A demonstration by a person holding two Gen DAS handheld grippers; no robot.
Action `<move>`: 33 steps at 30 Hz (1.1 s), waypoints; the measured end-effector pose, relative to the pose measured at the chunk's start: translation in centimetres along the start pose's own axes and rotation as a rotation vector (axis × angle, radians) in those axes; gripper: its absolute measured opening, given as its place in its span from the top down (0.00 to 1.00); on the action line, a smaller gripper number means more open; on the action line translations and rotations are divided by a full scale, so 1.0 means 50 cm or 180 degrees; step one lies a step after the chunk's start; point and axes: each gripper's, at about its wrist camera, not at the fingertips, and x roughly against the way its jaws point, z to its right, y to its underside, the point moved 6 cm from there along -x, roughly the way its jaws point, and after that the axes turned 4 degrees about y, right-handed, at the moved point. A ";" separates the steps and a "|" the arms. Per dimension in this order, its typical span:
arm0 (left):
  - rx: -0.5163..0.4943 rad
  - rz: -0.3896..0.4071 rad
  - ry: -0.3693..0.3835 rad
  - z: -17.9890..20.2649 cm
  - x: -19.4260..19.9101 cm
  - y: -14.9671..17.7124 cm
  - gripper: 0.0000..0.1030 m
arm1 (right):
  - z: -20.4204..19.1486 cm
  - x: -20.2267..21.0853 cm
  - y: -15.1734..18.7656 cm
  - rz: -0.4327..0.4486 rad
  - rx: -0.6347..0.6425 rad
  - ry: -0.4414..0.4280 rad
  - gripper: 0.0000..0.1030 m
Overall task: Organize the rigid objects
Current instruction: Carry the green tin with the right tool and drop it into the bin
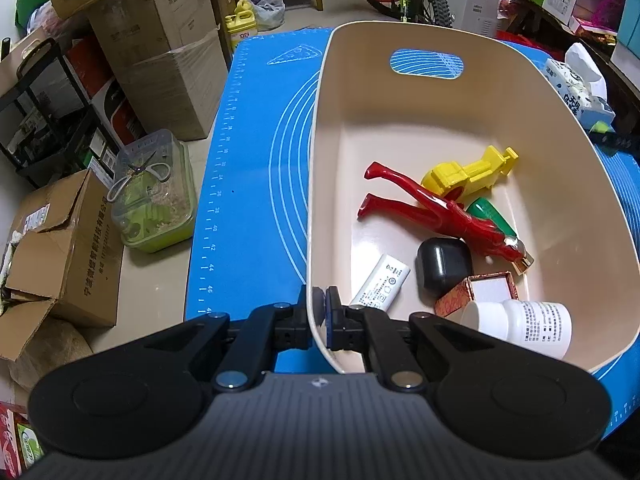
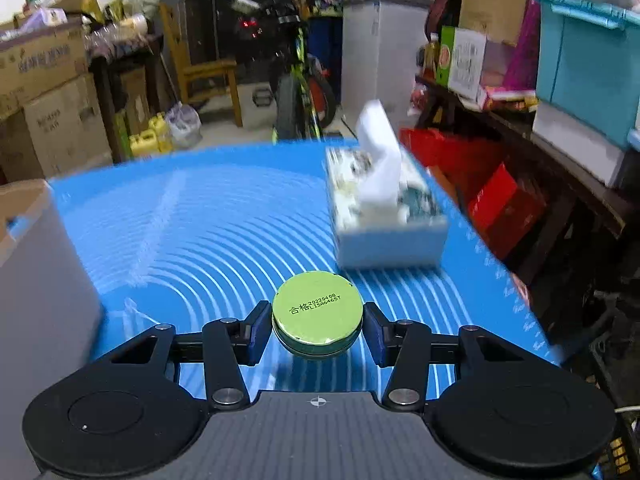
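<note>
My left gripper (image 1: 319,307) is shut on the near left rim of a beige plastic basket (image 1: 400,92) on the blue mat (image 1: 256,184). Inside the basket lie a red figure (image 1: 432,208), a yellow toy (image 1: 468,174), a green cone (image 1: 490,216), a black case (image 1: 442,266), a white charger (image 1: 380,284), a small red box (image 1: 480,290) and a white bottle (image 1: 520,326). My right gripper (image 2: 318,322) is shut on a round green tin (image 2: 318,314), held just above the mat (image 2: 200,220). The basket's outer wall (image 2: 36,264) is at the left of the right wrist view.
A tissue box (image 2: 384,208) stands on the mat ahead and right of the tin; it also shows in the left wrist view (image 1: 580,84). Cardboard boxes (image 1: 160,48) and a green container (image 1: 154,196) stand on the floor left of the table. Shelves of clutter (image 2: 540,120) are at right.
</note>
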 end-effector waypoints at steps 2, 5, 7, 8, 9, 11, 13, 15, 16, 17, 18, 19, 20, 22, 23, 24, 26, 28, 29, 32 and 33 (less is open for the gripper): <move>0.0016 0.0006 0.0007 -0.001 0.000 0.000 0.93 | -0.011 0.037 -0.021 0.0071 -0.0049 -0.0088 0.48; 0.0042 0.0014 0.0005 -0.002 0.000 0.000 0.93 | -0.041 0.102 -0.051 0.0196 -0.0121 -0.0315 0.48; 0.0054 0.0018 0.0000 -0.001 0.000 0.000 0.93 | -0.064 0.141 -0.065 0.0280 -0.0116 -0.0456 0.48; 0.0064 0.0022 0.0002 -0.001 0.000 0.001 0.93 | -0.080 0.163 -0.072 0.0319 -0.0101 -0.0545 0.48; 0.0072 0.0024 0.0004 -0.002 0.000 0.000 0.93 | -0.097 0.181 -0.076 0.0351 -0.0074 -0.0613 0.48; 0.0085 0.0028 0.0002 -0.001 0.000 0.001 0.93 | -0.138 0.218 -0.082 0.0441 0.0041 -0.0766 0.48; 0.0102 0.0030 -0.0009 -0.001 0.000 0.001 0.93 | -0.184 0.253 -0.082 0.0517 0.0195 -0.0935 0.47; 0.0122 0.0032 -0.0025 0.000 0.000 0.000 0.93 | -0.227 0.277 -0.077 0.0534 0.0330 -0.1078 0.47; 0.0128 0.0030 -0.0031 0.000 0.000 0.000 0.93 | -0.250 0.287 -0.072 0.0532 0.0411 -0.1147 0.47; 0.0137 0.0028 -0.0033 0.000 0.000 0.000 0.93 | -0.270 0.294 -0.065 0.0530 0.0487 -0.1195 0.47; 0.0147 0.0025 -0.0034 0.000 0.000 0.000 0.93 | -0.294 0.301 -0.057 0.0521 0.0589 -0.1237 0.47; 0.0155 0.0024 -0.0033 -0.001 0.000 0.000 0.93 | -0.311 0.304 -0.050 0.0509 0.0665 -0.1259 0.47; 0.0161 0.0023 -0.0033 -0.001 0.000 0.000 0.93 | -0.327 0.306 -0.042 0.0488 0.0731 -0.1276 0.47; 0.0172 0.0022 -0.0035 -0.002 0.001 0.000 0.93 | -0.358 0.306 -0.019 0.0415 0.0861 -0.1309 0.48; 0.0177 0.0020 -0.0037 -0.002 0.001 0.000 0.93 | -0.371 0.306 -0.009 0.0376 0.0917 -0.1313 0.48; 0.0181 0.0019 -0.0038 -0.002 0.002 0.000 0.93 | -0.382 0.303 0.002 0.0337 0.0982 -0.1315 0.48; 0.0184 0.0018 -0.0043 -0.002 0.002 0.000 0.93 | -0.405 0.298 0.023 0.0261 0.1131 -0.1292 0.48; 0.0194 0.0019 -0.0047 -0.001 0.002 0.000 0.93 | -0.423 0.287 0.046 0.0150 0.1234 -0.1258 0.48; 0.0203 0.0020 -0.0049 -0.001 0.002 0.000 0.93 | -0.427 0.283 0.055 0.0089 0.1250 -0.1245 0.48; 0.0221 0.0027 -0.0061 -0.001 0.002 0.001 0.92 | -0.436 0.271 0.084 -0.0091 0.1277 -0.1234 0.48; 0.0221 0.0030 -0.0067 0.000 0.002 0.001 0.92 | -0.438 0.268 0.091 -0.0126 0.1301 -0.1225 0.47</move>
